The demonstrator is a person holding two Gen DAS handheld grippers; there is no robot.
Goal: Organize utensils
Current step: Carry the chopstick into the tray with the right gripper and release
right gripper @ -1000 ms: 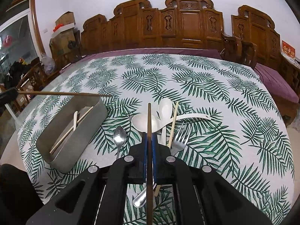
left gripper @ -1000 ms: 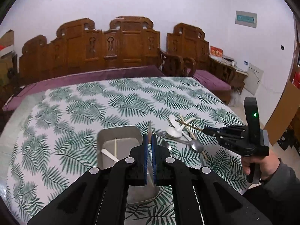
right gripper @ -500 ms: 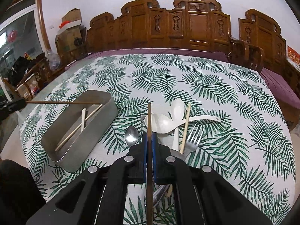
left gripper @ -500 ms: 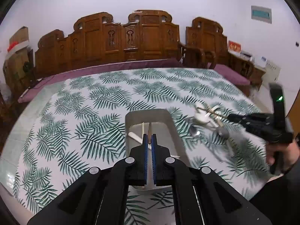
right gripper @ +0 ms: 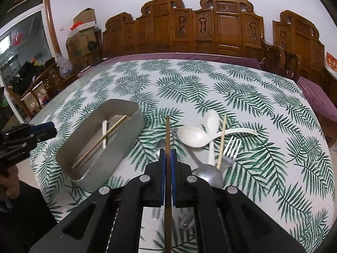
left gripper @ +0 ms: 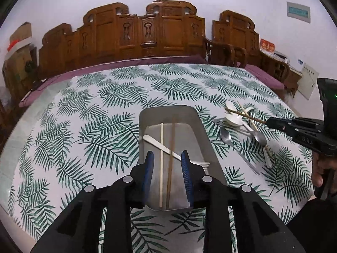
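**Left chopstick released into tray; right chopstick still in transit**

Since the earlier frames, your left gripper (left gripper: 167,164) has opened above the metal tray (left gripper: 202,130); the brown chopstick (left gripper: 171,156) it was holding now lies lengthwise in the tray beside a pale chopstick (left gripper: 161,158). Both cross a white spoon (left gripper: 160,145) already stored there. Your left jaws stand spread and hold nothing.

Your right gripper (right gripper: 167,158) is clenched on a second brown chopstick (right gripper: 167,135), which points forward over the tablecloth (right gripper: 210,88), just right of the tray's near wall. It has not reached the tray.

Progress, as far as the views show: three items sit in the tray and one is in hand. Left on the table, in a loose heap to the right of the tray, are two white soup spoons (right gripper: 192,136), one pale chopstick (right gripper: 221,140) lying across them, a fork (right gripper: 231,147), and metal spoons (left gripper: 226,135), partly hidden behind your right gripper.

Judgement: the task is under half complete. The heap is overlapped, so expect the pale chopstick to need lifting first.
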